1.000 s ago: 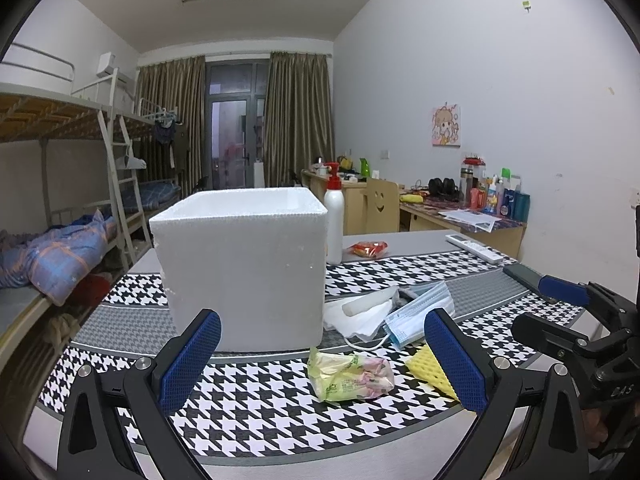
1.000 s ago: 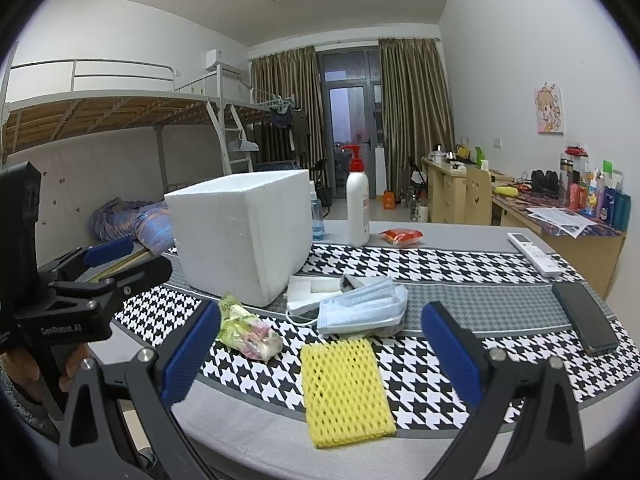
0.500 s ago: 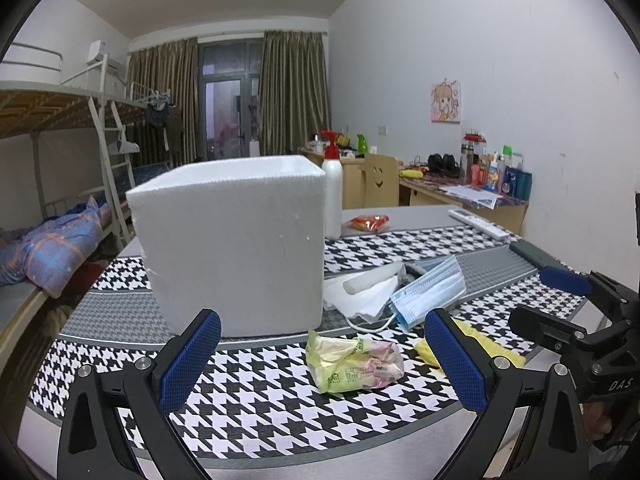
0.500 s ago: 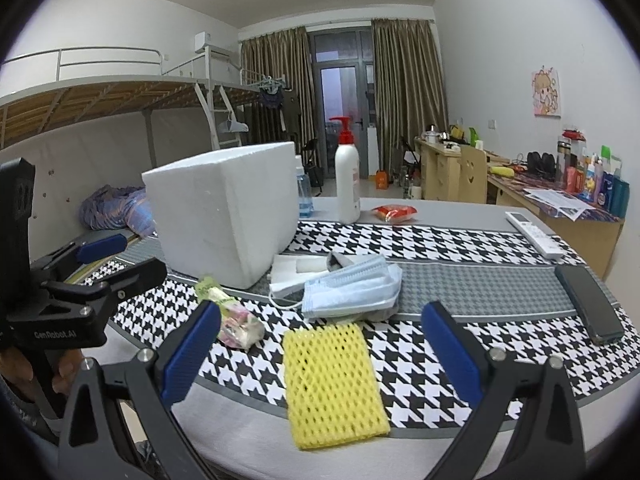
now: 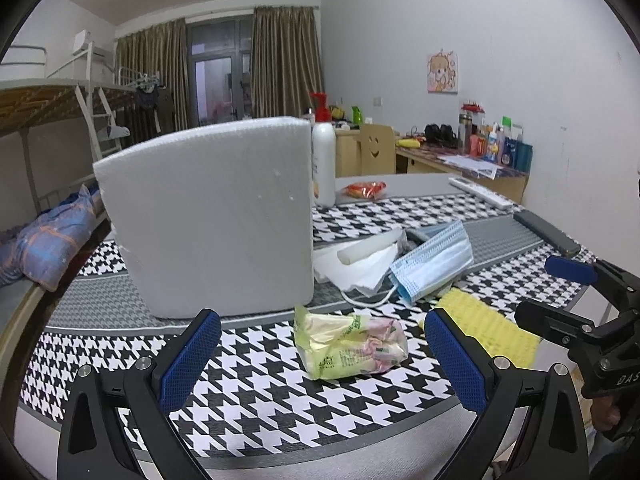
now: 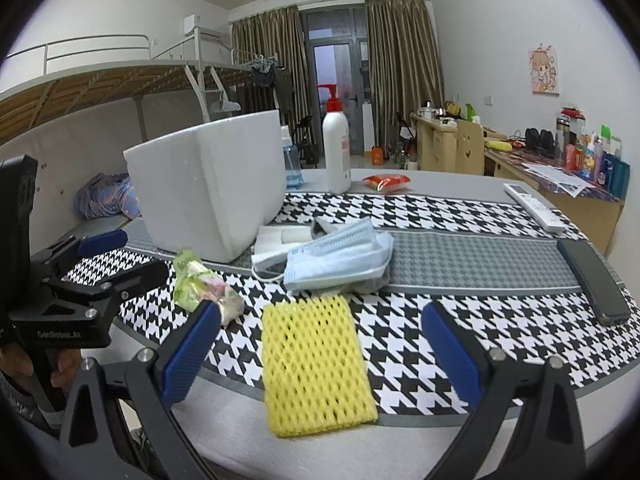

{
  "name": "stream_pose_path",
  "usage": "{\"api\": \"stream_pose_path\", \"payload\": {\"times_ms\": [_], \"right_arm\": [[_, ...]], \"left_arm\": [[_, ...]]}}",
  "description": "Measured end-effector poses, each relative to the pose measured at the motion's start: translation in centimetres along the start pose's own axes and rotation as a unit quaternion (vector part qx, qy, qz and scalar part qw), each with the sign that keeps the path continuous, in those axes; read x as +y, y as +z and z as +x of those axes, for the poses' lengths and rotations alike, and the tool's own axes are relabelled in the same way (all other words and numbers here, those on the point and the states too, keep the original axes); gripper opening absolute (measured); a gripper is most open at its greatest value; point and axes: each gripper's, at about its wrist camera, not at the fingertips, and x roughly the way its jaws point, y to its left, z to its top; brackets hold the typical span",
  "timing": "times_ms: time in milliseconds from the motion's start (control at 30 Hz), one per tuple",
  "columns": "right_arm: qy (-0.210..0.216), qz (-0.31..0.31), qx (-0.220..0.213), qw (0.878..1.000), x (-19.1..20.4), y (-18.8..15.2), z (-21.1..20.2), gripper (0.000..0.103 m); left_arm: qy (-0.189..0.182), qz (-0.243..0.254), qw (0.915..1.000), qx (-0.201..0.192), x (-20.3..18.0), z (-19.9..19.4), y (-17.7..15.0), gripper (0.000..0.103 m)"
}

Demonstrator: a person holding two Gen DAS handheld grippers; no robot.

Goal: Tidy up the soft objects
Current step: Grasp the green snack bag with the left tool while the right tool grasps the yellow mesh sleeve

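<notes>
left gripper point(image 5: 322, 354) wide, lined up on packet point(image 5: 348, 346) | right gripper point(image 6: 320, 354) wide over yellow net point(image 6: 316, 364) | box point(image 5: 212, 216) close, probably the bin

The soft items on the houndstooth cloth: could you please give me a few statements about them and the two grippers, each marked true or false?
1. The left gripper is open, with the crumpled snack wrapper on the cloth between its fingers. True.
2. The right gripper is shut on the yellow foam net. False: it is open and the net lies flat on the cloth.
3. The blue face mask is inside the white foam box. False: it lies on the cloth beside the box.
4. The pump bottle stands upright behind the box. True.
5. The net lies on top of the mask. False: it lies in front of it.
</notes>
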Motion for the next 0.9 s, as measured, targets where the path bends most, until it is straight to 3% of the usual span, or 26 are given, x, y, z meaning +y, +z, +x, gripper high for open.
{"api": "stream_pose_path", "payload": {"times_ms": [433,900], "right_arm": [[0.008,-0.012,0.02,1.0,0.2,-0.4,0.9,0.102],[0.006,-0.022,0.044,0.999,0.1,-1.2,2.1,0.102]], "left_arm": [[-0.015,0.01,0.9985,0.051,-0.9,2.2,-0.5,0.102],[-0.002,0.005,0.995,0.099,-1.4,4.8,-0.9,0.102]]}}
